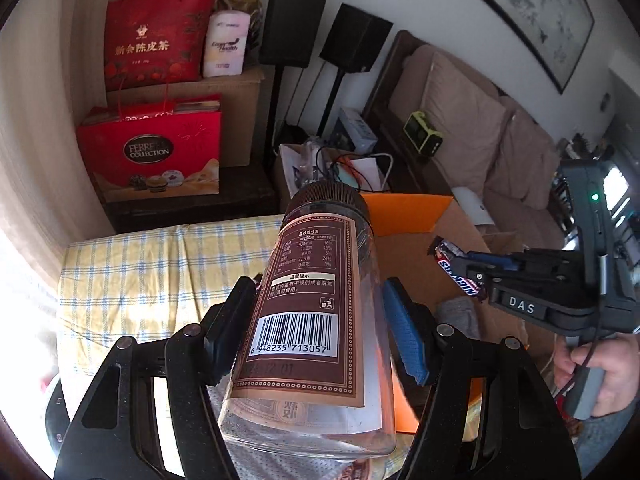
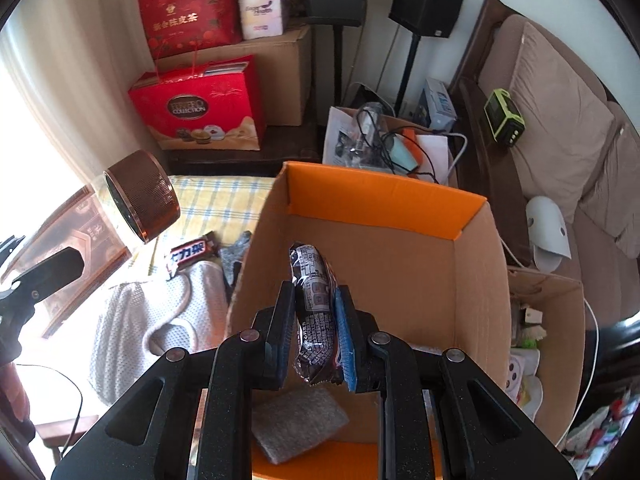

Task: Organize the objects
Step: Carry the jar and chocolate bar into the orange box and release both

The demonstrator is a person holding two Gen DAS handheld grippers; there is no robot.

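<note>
While both grippers clamped: left gripper (image 1: pixel 320 320) on jar (image 1: pixel 316 308), right gripper (image 2: pixel 314 332) on Snickers bar (image 2: pixel 314 312).

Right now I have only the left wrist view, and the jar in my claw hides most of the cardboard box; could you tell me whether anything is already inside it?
Observer: Yes, a grey pad lies flat on the floor of the cardboard box.
Operator: Thank you. Is anything still lying outside the box?
Observer: A wrapped chocolate bar lies left of the box, at the edge of a white mesh fabric.
Operator: And what is on the box's other side?
Observer: A second, lower open carton stands there with small items in it.
</note>
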